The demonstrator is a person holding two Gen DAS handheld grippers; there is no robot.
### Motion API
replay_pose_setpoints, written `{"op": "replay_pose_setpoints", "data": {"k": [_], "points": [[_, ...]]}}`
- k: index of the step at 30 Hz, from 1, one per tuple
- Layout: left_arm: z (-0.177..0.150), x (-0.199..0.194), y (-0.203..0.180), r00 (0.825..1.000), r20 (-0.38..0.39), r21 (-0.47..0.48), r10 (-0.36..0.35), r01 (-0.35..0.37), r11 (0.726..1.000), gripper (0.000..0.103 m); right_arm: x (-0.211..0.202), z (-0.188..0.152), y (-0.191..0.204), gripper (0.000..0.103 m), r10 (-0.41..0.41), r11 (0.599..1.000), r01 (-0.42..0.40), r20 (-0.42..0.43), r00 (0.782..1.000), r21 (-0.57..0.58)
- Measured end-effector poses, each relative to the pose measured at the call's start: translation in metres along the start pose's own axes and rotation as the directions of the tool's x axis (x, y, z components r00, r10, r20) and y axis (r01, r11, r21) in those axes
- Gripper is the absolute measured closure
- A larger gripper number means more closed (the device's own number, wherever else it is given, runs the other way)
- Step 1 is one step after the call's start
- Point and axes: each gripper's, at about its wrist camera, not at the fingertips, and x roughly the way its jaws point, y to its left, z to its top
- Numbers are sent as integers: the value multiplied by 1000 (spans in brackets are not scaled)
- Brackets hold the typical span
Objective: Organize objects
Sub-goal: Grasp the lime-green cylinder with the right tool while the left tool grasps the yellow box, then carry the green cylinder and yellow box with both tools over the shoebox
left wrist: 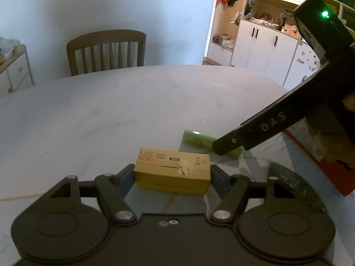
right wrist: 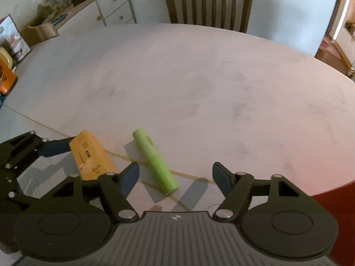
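On my left, the left hand-held gripper (left wrist: 172, 173) has its blue pads against the two short ends of the small yellow carton (left wrist: 172, 170), so I read it as clamped on the carton, which sits low at the near edge of the bench (left wrist: 111, 110); I cannot tell whether it is lifted or resting. The carton looks like thin cardboard, light and fairly stiff along its length, so I judge the end-to-end hold sound, though hard squeezing could dent it. Moving right, the green tube (right wrist: 155, 159) lies flat on the bench just beside the carton, pointing diagonally away from me. It looks smooth, rigid and light, and being round it will likely roll or slip if nudged from one side. I would take it across its middle, pads square to its long axis. Further right, the right hand-held gripper (right wrist: 175, 177) hangs over the tube's near end with its jaws wide apart, holding nothing; the tube sits between them, closer to the left pad, so I would centre first.
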Motion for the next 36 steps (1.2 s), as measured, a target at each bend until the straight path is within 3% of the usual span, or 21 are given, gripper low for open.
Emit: {"op": "replay_pose_setpoints", "data": {"k": [14,26,36], "points": [[-7,-14,2,999,-28,-55,26,-28,998,33,8,1,31,84,-51,989,54,27,998,-136],[-2,-33,-8,998,-47,-96,50,-54,994,33,-12,-29,23,87,-13,1000,13,-9,1000,-12],[12,-74,-40,999,-17,-111,37,-38,993,33,-76,-71,5,87,42,992,-44,20,999,120]]}}
